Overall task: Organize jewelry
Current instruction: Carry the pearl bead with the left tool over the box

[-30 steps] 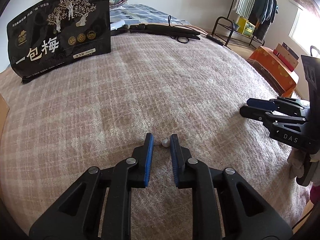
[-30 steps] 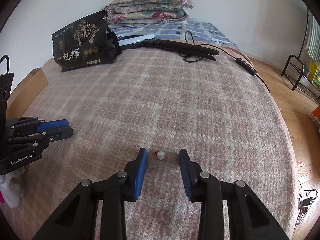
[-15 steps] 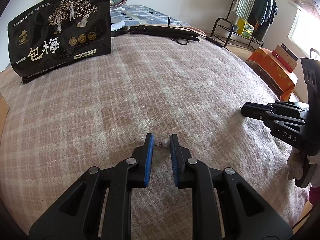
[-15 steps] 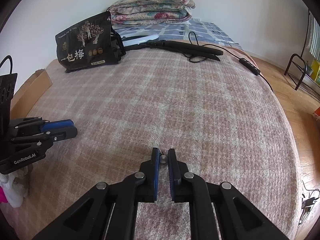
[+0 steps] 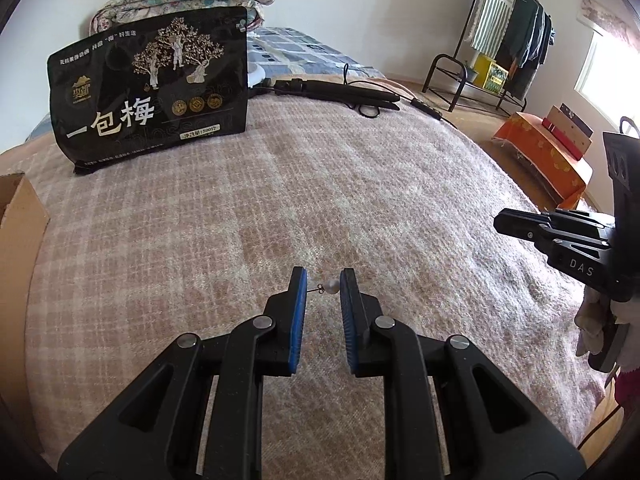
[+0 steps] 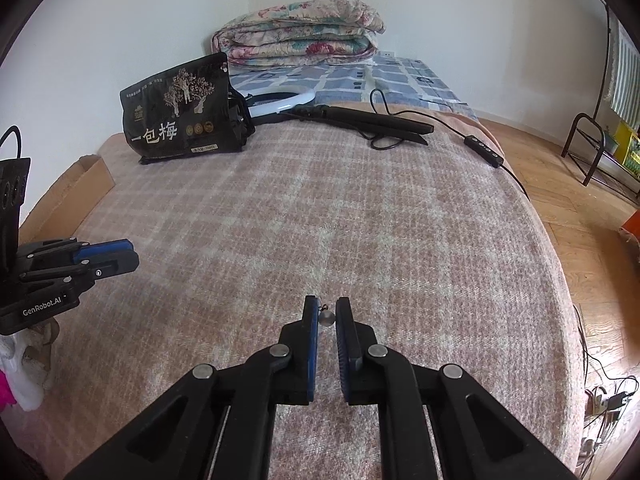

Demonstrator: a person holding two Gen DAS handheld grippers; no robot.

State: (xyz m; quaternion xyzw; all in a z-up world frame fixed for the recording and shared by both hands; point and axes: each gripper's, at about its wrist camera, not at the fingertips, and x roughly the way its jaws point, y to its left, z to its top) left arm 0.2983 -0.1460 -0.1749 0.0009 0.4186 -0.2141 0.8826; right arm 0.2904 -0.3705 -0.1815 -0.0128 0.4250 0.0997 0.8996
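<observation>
- Left wrist view shows the left gripper (image 5: 323,286) just above the checked blanket (image 5: 360,184), with a small pearl earring (image 5: 332,286) between its two blue pads.
- That pearl touches the right-hand pad, and its thin metal post points sideways to the left-hand pad. So its long line runs straight across the gap, pad to pad.
- The left gripper's jaws stand narrow. They seem to pinch this earring end to end, but I cannot tell how firm the hold is.
- Right wrist view shows the right gripper (image 6: 327,318) with a second pearl earring (image 6: 326,318) between its pads, just above the same blanket.
- This pearl looks to sit against the left-hand pad, with its little hook poking up and forward. A thin slit shows on its other side, so I cannot tell if the jaws really squeeze it.
- The right gripper's jaws are narrower than the left one's.
- From the black snack bag (image 5: 148,88) at the far end of the blanket, both earrings are well apart, toward the near end.
- Each gripper is nearest to its own earring, and the two grippers are apart, side by side.
- I think the next move needs both earrings carried to one spot, and a loose pearl could slip out and drop onto the blanket.
</observation>
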